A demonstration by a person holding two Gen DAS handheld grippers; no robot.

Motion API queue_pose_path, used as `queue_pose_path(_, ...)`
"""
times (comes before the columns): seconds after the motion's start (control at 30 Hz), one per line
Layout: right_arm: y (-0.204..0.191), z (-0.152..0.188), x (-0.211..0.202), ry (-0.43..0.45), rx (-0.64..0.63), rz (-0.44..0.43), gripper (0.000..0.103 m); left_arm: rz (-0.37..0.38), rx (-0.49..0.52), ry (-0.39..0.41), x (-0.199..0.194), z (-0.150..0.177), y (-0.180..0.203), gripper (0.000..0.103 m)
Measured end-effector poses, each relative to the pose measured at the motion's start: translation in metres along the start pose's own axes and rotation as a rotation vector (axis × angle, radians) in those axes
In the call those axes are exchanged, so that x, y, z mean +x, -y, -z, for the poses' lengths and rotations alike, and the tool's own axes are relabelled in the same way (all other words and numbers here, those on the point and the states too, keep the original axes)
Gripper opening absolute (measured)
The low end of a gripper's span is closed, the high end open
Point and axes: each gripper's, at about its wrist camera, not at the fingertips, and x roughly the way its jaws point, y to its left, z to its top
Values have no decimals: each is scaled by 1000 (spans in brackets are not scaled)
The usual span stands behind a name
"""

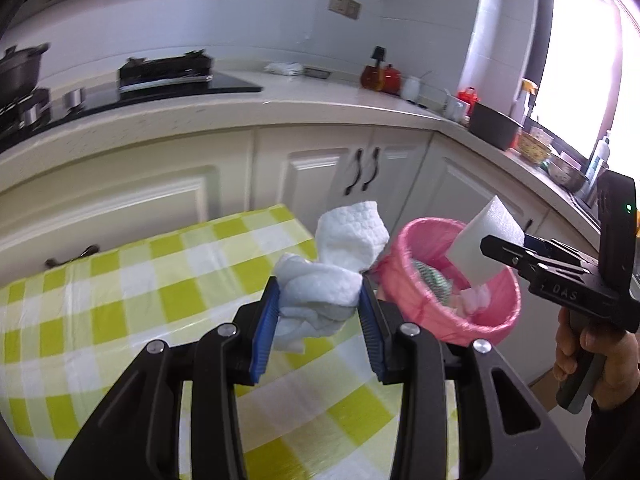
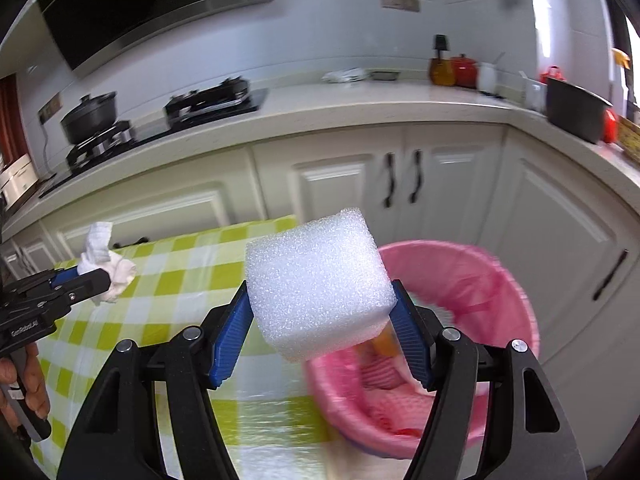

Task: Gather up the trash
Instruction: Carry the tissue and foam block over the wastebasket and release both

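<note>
Both jaws are clamped on trash: my left gripper (image 1: pixel 320 300) pinches a crumpled white paper towel (image 1: pixel 336 276) between its blue pads (image 1: pixel 266 320), and my right gripper (image 2: pixel 320 320) squeezes a white foam block (image 2: pixel 316 284) between its own blue pads (image 2: pixel 230 340).

From the left wrist view I see the towel held above the green-and-white checked tablecloth (image 1: pixel 120 300), near the table's right edge, with its upper end standing up past the fingertips. Just to the right sits the pink-lined trash bin (image 1: pixel 452 312), and the foam block hangs over its mouth. Something green and some pale scraps lie inside, though I cannot make them out clearly.

On the side of the right gripper's body, seen from the left camera, I read the letters "DAS" (image 1: pixel 565 293). On the left gripper's body, seen from the right camera, there is small white lettering (image 2: pixel 24 333) that looks like "GenRobot.AI", though it is too small for me to be sure.

Behind the table run white cabinets (image 1: pixel 320 176) with dark handles, under a pale countertop (image 1: pixel 240 104) carrying a gas hob (image 1: pixel 164 72) and a red pot (image 1: pixel 390 78).
</note>
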Motion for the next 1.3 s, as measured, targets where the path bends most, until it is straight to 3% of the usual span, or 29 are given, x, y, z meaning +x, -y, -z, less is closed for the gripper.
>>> queue_pose_path(0.3, 76, -4, -9, 14, 88, 104, 64, 103, 83, -35, 46, -29, 80, 38)
queue_pose_path(0.6, 116, -1, 9, -22, 144, 136, 64, 184, 110, -105, 102, -44, 132, 38)
queue_pose_path(1.17, 140, 0, 27, -46, 159, 152, 67, 197, 101, -187, 161, -48, 141, 42)
queue_pose_path(1.27, 141, 0, 28, -46, 161, 156, 75, 189, 93, -186, 163, -49, 138, 55)
queue_pose_path(1.3, 141, 1, 28, -45, 159, 158, 75, 188, 90, -185, 163, -49, 137, 55)
